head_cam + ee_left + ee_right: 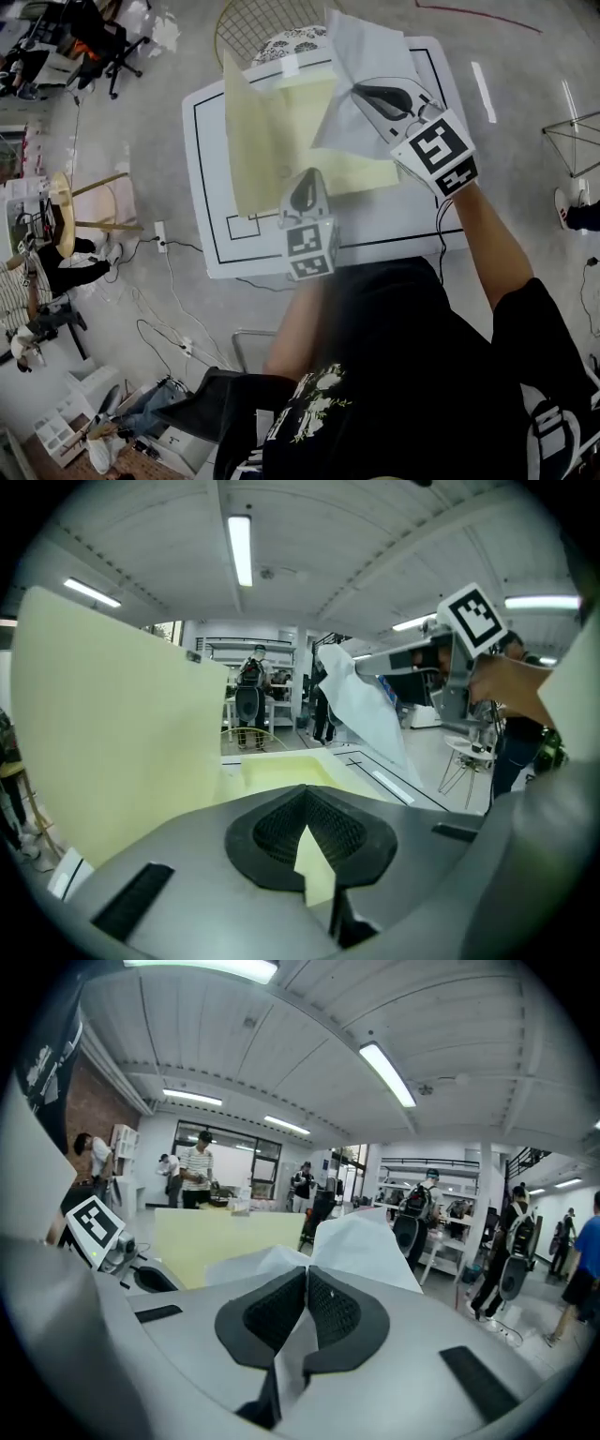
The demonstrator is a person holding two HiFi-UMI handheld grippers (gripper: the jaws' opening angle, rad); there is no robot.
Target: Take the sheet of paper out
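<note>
A pale yellow folder (272, 141) stands open above the white table (211, 225). My left gripper (305, 194) is shut on its near flap, and a yellow edge shows between the pads (314, 860). The raised left flap (112, 724) fills the left gripper view. My right gripper (375, 94) is shut on a white sheet of paper (361, 75), lifted above the folder's right side. White paper (361, 1241) runs between its pads and fans out ahead of them. The right gripper (441, 663) with the hanging sheet (370, 714) also shows in the left gripper view.
A wire chair (272, 28) stands beyond the table's far edge. Cables and a power strip (159, 239) lie on the floor to the left. Several people (197, 1171) stand and work in the room around. A black rectangle outline is marked on the table (202, 169).
</note>
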